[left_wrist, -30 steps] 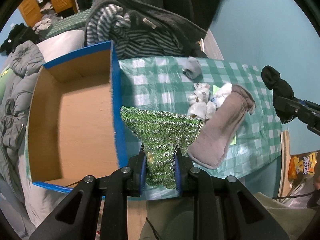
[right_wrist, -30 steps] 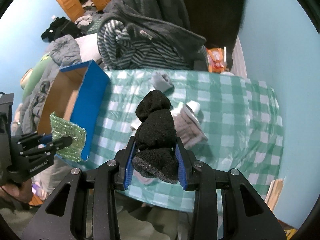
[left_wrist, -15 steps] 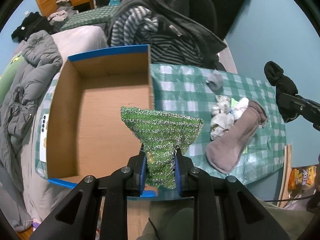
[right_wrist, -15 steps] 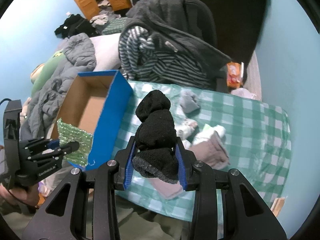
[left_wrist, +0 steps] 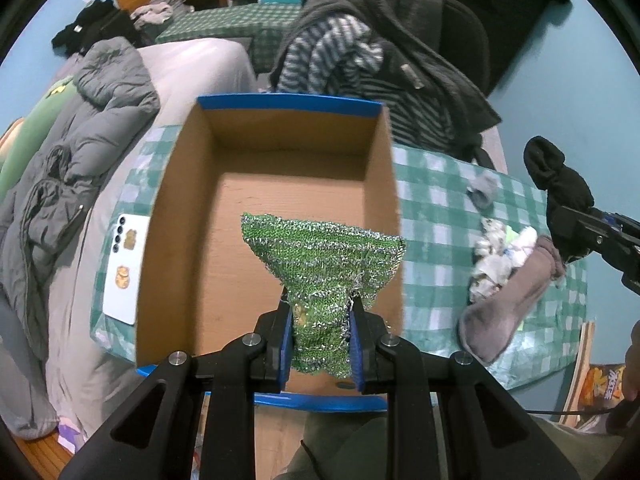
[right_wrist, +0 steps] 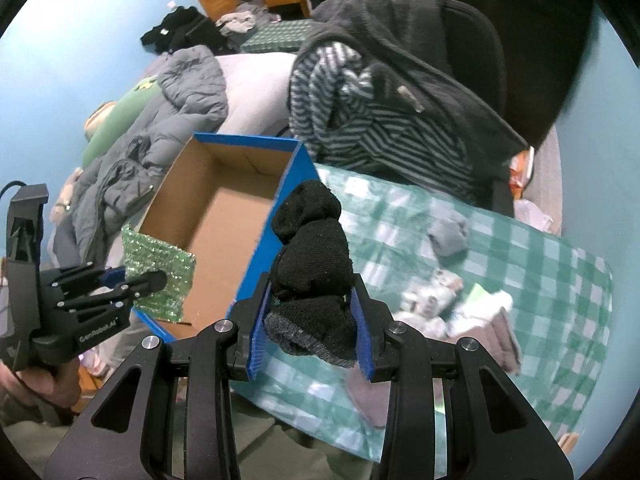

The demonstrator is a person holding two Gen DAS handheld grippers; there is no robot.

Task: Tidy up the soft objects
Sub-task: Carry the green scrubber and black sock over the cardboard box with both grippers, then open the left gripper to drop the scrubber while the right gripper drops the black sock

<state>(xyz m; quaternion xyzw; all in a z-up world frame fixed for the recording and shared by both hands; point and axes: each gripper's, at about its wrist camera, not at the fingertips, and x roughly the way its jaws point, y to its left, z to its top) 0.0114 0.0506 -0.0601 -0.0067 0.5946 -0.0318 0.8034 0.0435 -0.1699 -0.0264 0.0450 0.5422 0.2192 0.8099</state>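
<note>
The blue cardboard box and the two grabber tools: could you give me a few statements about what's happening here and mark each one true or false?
1. The left gripper is shut on the green sparkly cloth. True.
2. The right gripper is open and holds nothing. False: it is shut on the black sock bundle.
3. The cardboard box already holds several socks. False: none show inside.
4. A long grey sock lies on the checked tablecloth. True.
5. The white phone lies inside the box. False: it lies outside, beside it.
</note>
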